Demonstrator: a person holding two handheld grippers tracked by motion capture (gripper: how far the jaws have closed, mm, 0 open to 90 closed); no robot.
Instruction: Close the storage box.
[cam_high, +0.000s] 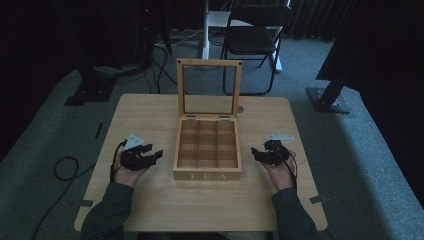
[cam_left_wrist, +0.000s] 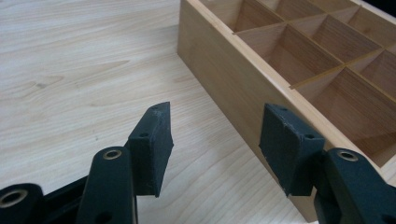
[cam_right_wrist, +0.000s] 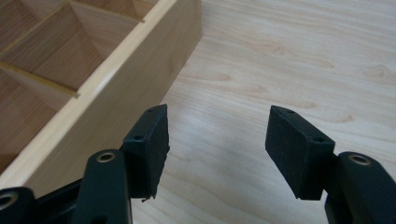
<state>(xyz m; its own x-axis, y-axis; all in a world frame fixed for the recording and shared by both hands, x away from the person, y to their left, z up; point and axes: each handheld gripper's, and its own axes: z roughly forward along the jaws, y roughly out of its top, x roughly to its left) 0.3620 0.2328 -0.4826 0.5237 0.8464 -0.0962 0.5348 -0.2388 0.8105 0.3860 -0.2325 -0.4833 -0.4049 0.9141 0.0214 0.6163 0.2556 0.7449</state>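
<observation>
The room was dim, with grey carpet, a folding chair (cam_high: 255, 37) standing well behind the table and cables trailing across the floor on the left. The pale wooden tabletop (cam_high: 150, 115) took up the middle of the high view, and at its centre stood a wooden tea box (cam_high: 207, 172) with "TEA" lettered on its front wall. The box's glazed lid (cam_high: 209, 65) stood upright, hinged at the back, and the bare compartments below were laid out in a three-by-three grid, nothing visible in them. A person's forearms in dark green sleeves came in from the near edge, one on each side of the box. The left hand-held gripper (cam_high: 151, 155) lay just beside the box's left wall, apart from it, with its jaws spread and nothing between them; in the left gripper view (cam_left_wrist: 215, 140) that wall ran close past the right jaw, and the dividers of the near compartments showed beyond it. The right hand-held gripper (cam_high: 257, 153) sat near the box's right wall, likewise open and empty; in the right gripper view (cam_right_wrist: 217, 144) the wall passed by the left jaw, with bare wood grain under the gap.
</observation>
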